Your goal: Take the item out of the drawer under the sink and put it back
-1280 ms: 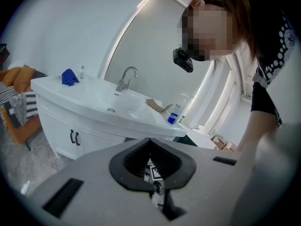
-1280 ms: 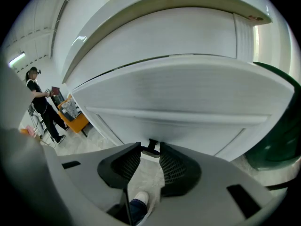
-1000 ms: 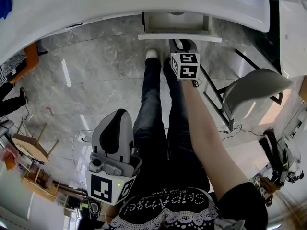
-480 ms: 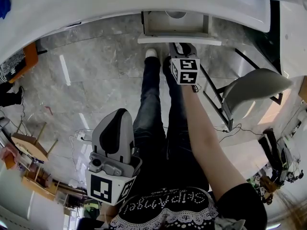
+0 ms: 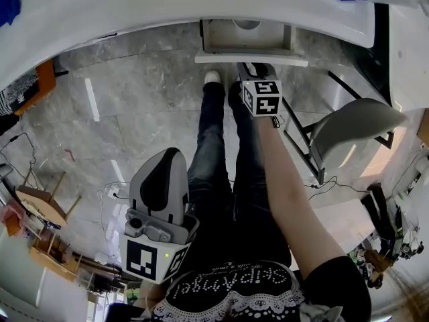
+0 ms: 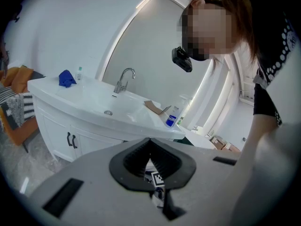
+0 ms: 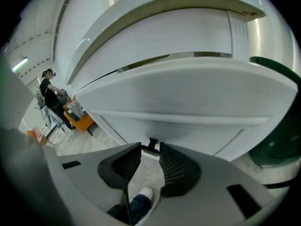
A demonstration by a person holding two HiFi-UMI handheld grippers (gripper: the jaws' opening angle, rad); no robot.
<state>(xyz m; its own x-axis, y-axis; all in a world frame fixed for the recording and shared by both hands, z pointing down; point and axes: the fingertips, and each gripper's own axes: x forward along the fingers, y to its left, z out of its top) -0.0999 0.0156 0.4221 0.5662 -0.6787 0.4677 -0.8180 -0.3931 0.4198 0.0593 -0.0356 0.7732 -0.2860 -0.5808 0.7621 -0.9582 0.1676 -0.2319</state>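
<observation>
Left gripper [image 5: 169, 156]: hanging low at the near left beside the person's leg [image 5: 211, 153], well apart from the drawer. Its jaws are meeting at the tips with nothing between them.
Sink [image 5: 167, 5]: running white across the far edge and overhanging the drawer.
Drawer [image 5: 221, 58]: standing pulled out below the sink at the far centre, its white front facing the person.
Item [image 5: 247, 24]: lying inside the drawer at its far end, a pale rounded shape half hidden under the sink's rim. What it is I cannot tell.
Handle [image 7: 152, 145]: a small black bar on the drawer front, sitting right at the right gripper's tips.
Right gripper [image 5: 255, 69]: pointing down at the drawer front, just right of centre. Its jaws are standing wide apart with the handle between the tips, and no clear press on it is showing.
Handling: the item is looking small, so probably light, and likely stiff and smooth enough to slip. Nothing is showing whether it is fragile.
Where to hold: reaching in from above and closing low across its rounded sides is looking safest, keeping clear of the sink's overhang.
</observation>
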